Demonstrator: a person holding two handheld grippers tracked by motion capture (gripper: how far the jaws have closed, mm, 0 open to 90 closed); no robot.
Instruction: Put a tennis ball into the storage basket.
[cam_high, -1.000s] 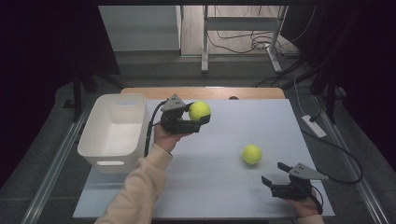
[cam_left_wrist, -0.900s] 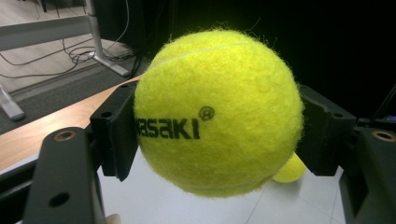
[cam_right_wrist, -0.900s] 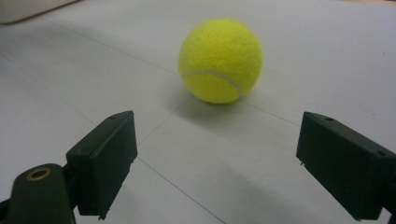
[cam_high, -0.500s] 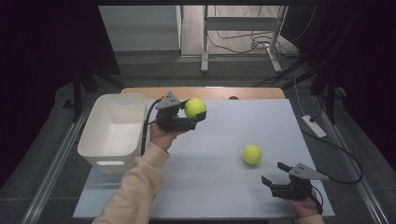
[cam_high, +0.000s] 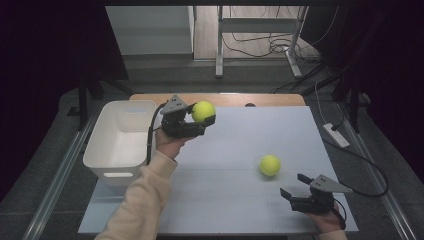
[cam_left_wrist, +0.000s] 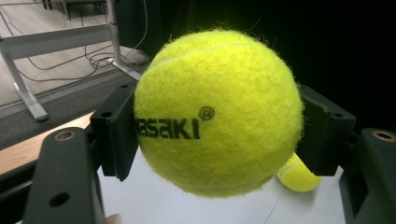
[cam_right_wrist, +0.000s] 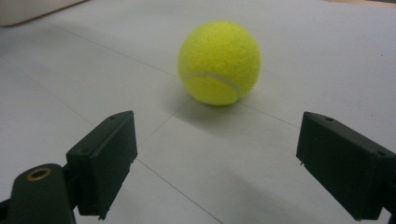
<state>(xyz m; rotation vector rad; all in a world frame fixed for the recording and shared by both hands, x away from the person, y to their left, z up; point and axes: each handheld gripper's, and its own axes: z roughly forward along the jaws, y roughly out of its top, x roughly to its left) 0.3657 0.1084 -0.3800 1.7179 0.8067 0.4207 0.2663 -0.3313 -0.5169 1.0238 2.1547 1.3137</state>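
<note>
On the white bench (cam_high: 230, 200), one ball (cam_high: 202, 111) is clenched by the left tool (cam_high: 200, 120) beside the empty tub (cam_high: 120, 145); another ball (cam_high: 270, 164) lies before the released right tool (cam_high: 295, 192), ungrasped.

One piece of lettering could be read. On the tennis ball (cam_left_wrist: 217, 112) gripped in the left claw (cam_left_wrist: 219, 135), the left gripper view showed black lower-case letters "asaki" printed across the yellow felt. The start of the word was hidden behind the black pad on the left side of the ball, so the full name could not be told. Just above and to the right of the last letter stood a small registered-trademark sign, an R in a circle. No other writing, number or label was legible.
</note>
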